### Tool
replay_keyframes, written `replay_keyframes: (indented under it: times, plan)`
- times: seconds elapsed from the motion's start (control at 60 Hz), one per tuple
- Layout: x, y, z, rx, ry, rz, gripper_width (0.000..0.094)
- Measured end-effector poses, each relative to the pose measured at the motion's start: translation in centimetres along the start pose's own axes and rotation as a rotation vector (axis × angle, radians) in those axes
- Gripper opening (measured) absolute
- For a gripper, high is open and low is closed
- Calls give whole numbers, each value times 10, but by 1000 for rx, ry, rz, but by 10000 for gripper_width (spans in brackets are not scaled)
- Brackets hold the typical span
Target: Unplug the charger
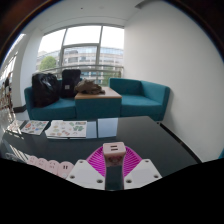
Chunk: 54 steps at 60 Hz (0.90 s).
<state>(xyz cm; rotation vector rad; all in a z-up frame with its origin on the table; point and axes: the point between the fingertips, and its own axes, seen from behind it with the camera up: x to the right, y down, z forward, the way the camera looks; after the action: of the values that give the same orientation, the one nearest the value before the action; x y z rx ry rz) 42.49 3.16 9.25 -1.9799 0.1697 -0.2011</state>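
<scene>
— Pink pads (96, 163) sit nearest us, and our gripper (113, 166) stands open with the charger (113, 150) between the fingers, gaps either side.

— So we close straight on it?

— Yes, we judge; it lies dead ahead on the dark table (150, 135). Any writing is too small for us to read.

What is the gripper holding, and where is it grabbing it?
A small pinkish-white charger block sits between the gripper fingers near their tips, above the dark table. Whether both pads actually press its sides cannot be told.
</scene>
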Motion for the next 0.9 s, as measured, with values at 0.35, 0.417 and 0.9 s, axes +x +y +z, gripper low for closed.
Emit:
replay_keyframes:
  times: [0.35, 0.417, 0.9]
  plan:
    - [7, 72, 27, -128, -1, 58, 218]
    - [6, 78, 27, -137, -2, 58, 255]
    - [-7, -30, -71, 19, 86, 134, 674]
